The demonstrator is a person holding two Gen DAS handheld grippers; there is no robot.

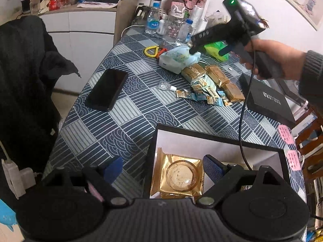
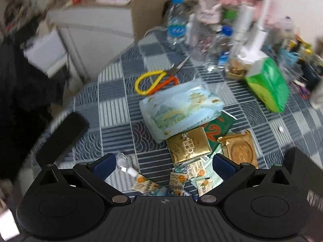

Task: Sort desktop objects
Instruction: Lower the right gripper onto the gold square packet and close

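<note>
My left gripper (image 1: 161, 167) is open over the near corner of a black-rimmed white box (image 1: 222, 139); a gold snack pack (image 1: 177, 175) lies inside it, between my fingers and untouched. My right gripper (image 2: 164, 165) is open and empty above a pile of gold packs (image 2: 188, 147) and small candy sachets (image 2: 177, 178). The right gripper also shows in the left wrist view (image 1: 193, 48), held by a hand over a pale blue tissue pack (image 1: 177, 58). A black phone (image 1: 108, 88) lies at the left.
A patterned blue tablecloth (image 1: 125, 125) covers the table. Yellow-and-orange scissors (image 2: 153, 80), a green tissue pack (image 2: 268, 84), several bottles (image 2: 176, 22) and a black box lid (image 1: 266, 98) lie around. A dark coat (image 1: 24, 70) hangs at the left.
</note>
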